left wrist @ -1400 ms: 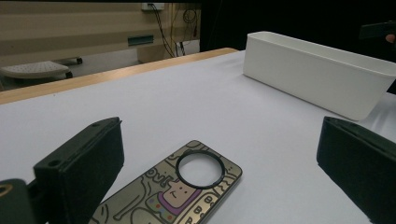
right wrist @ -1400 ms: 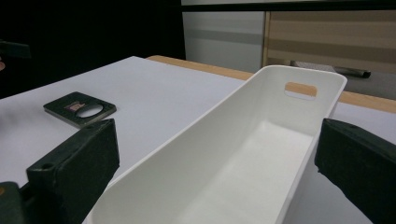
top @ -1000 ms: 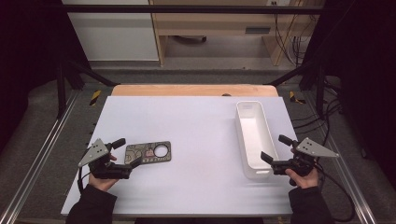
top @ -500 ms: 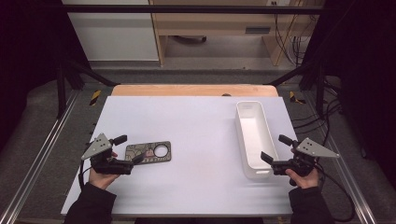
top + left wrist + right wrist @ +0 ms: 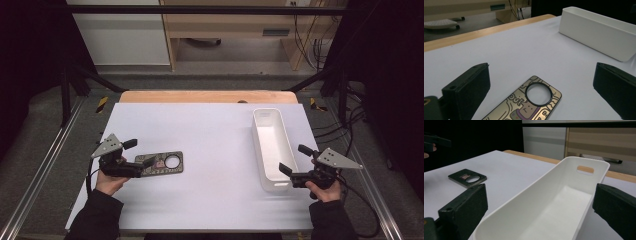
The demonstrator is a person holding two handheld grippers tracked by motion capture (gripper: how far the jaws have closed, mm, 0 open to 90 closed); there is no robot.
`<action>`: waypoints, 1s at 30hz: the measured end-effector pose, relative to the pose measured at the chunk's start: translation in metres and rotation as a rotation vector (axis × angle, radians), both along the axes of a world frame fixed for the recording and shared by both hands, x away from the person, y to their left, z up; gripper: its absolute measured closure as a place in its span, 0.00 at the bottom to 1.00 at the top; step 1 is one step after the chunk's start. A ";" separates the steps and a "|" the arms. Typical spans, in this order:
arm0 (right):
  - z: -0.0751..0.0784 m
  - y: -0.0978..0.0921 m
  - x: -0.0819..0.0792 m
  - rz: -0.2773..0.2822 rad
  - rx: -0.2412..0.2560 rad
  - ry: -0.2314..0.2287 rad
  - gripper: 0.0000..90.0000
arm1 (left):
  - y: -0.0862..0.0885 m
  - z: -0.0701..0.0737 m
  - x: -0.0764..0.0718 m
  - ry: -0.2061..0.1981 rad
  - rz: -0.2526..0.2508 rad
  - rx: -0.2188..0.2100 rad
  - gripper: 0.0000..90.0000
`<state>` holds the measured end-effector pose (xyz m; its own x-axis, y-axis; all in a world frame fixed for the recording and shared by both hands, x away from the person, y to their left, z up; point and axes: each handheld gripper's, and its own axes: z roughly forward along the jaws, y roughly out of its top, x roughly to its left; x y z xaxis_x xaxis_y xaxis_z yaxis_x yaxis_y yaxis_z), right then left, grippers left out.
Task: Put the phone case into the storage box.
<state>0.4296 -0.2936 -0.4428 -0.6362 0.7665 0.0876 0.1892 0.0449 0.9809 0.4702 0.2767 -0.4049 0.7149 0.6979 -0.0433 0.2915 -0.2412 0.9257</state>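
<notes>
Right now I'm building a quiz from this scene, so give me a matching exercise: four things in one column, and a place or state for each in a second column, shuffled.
Column one:
1. phone case
2. white bin
3. left gripper
4. right gripper

Column two:
a. open, jaws either side of the near end of a long container
b. lying flat on the table's left side, round hole uppermost
c. empty, with a slot handle in its far end wall
d. open, jaws either side of a flat patterned thing

Pairs: 1-b, 2-c, 3-d, 4-a
</notes>
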 end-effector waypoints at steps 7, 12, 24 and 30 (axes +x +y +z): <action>0.000 0.000 0.000 -0.001 -0.001 -0.002 0.00 | -0.003 -0.004 0.013 0.030 0.033 0.019 0.00; 0.000 0.000 0.000 -0.002 -0.002 0.000 0.00 | -0.003 -0.010 0.024 0.057 0.079 0.028 0.01; 0.000 0.000 0.000 -0.001 -0.003 0.001 0.00 | 0.005 -0.027 0.047 0.133 0.167 0.076 0.05; 0.000 0.000 0.000 0.000 -0.001 0.000 0.00 | 0.010 -0.033 0.054 0.164 0.233 0.115 0.25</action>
